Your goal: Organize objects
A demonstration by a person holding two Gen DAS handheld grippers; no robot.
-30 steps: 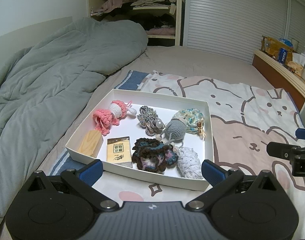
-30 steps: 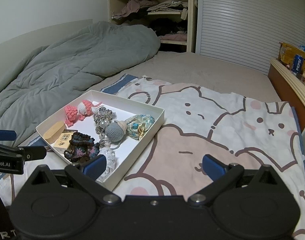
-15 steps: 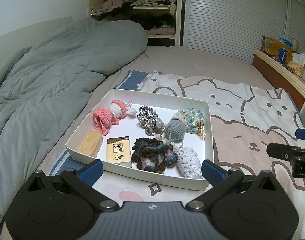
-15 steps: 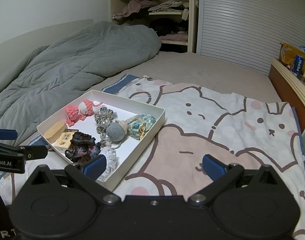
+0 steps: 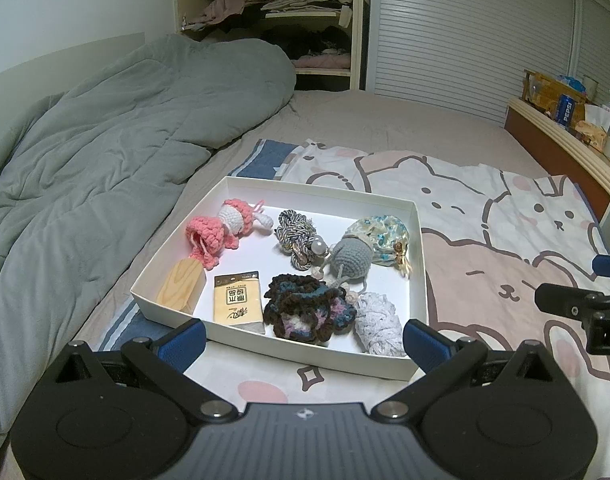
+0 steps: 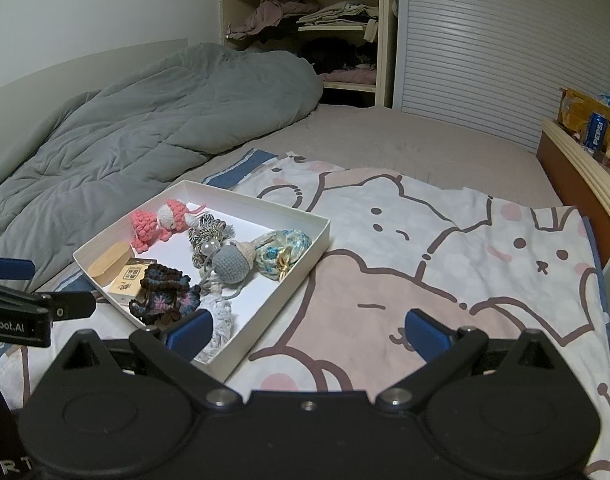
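Trinkets all lie inside the white tray [image 5: 421,256] on the bear-print sheet [image 6: 425,240]: pink crochet doll [image 5: 217,232] at its far left, wooden block [image 5: 181,286] at the near-left corner, dark crochet piece [image 5: 305,308] and white yarn bundle [image 5: 379,322] along the near edge. Both the left gripper [image 5: 303,340] and right gripper [image 6: 305,330] hover spread apart, holding nothing. This fits either sorting finished or unpacking ahead. Grey duvet [image 5: 105,140] covers the bed's left side.

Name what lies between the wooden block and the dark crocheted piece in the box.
A tan printed packet lies flat between the wooden block and dark crocheted piece, clearest in the left wrist view.
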